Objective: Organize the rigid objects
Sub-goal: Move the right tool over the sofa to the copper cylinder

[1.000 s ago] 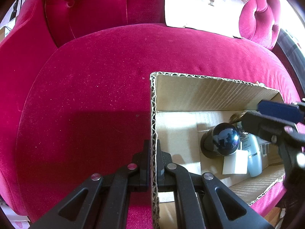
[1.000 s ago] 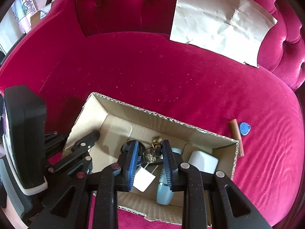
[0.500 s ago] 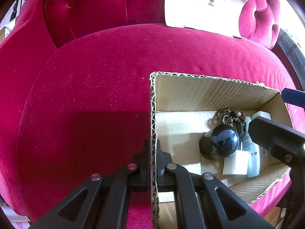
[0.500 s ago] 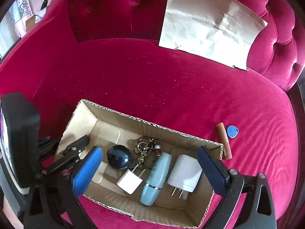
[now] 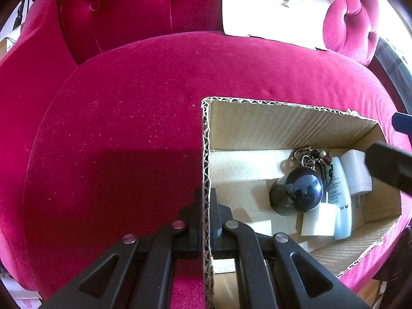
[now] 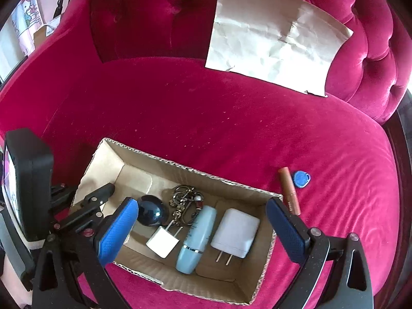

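A cardboard box (image 6: 221, 180) sits on the pink sofa seat. Inside it lie a dark shiny ball (image 6: 151, 213), a keyring bunch (image 6: 186, 200), a small white plug cube (image 6: 162, 242), a light blue bottle (image 6: 197, 239) and a white charger (image 6: 235, 233). My right gripper (image 6: 202, 225) hangs open above the box, with its blue pads (image 6: 118, 231) wide apart and nothing held. My left gripper (image 5: 206, 198) is shut on the box's left wall (image 5: 206, 154). A brown lipstick tube (image 6: 289, 190) and a blue tag (image 6: 301, 179) lie on the cushion just right of the box.
A creased sheet of brown paper (image 6: 273, 43) leans against the tufted backrest (image 6: 144, 18). Bare pink cushion (image 5: 116, 128) spreads left of and behind the box. The sofa's right armrest (image 6: 373, 51) curves in at the far right.
My right gripper went from shut on the keyring bunch to wide open and drew back a little. The keyring now lies in the box. My left gripper has kept its hold.
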Available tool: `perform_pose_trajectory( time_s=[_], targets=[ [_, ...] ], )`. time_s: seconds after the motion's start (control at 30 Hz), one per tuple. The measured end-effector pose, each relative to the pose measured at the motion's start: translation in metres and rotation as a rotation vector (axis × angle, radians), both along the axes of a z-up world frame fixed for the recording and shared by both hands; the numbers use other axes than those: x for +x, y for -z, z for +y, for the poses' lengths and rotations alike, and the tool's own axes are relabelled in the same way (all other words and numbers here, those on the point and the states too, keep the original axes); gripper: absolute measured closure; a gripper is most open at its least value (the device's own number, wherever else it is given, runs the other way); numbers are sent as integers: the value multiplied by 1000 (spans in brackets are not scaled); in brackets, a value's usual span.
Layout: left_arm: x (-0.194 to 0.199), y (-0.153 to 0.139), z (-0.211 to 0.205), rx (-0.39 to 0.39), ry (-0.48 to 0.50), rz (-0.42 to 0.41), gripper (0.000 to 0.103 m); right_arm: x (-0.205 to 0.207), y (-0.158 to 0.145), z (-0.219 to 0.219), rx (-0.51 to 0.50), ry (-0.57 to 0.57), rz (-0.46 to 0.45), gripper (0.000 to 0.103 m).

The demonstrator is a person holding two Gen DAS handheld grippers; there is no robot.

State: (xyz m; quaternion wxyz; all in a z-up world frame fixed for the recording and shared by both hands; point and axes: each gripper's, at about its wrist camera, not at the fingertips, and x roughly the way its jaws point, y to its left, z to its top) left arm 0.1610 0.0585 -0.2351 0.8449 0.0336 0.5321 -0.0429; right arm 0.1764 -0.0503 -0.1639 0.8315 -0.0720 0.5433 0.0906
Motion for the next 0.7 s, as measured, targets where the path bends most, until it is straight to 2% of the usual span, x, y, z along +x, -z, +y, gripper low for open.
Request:
perform_pose_trajectory(
  time_s=[0.4, 0.7],
  targets=[
    [-1, 1, -2, 5, 2, 1, 100, 6, -19, -42, 8, 25, -31, 1],
    [-1, -2, -4, 8, 3, 0, 100, 19, -20, -83, -4, 42, -31, 1]
  ],
)
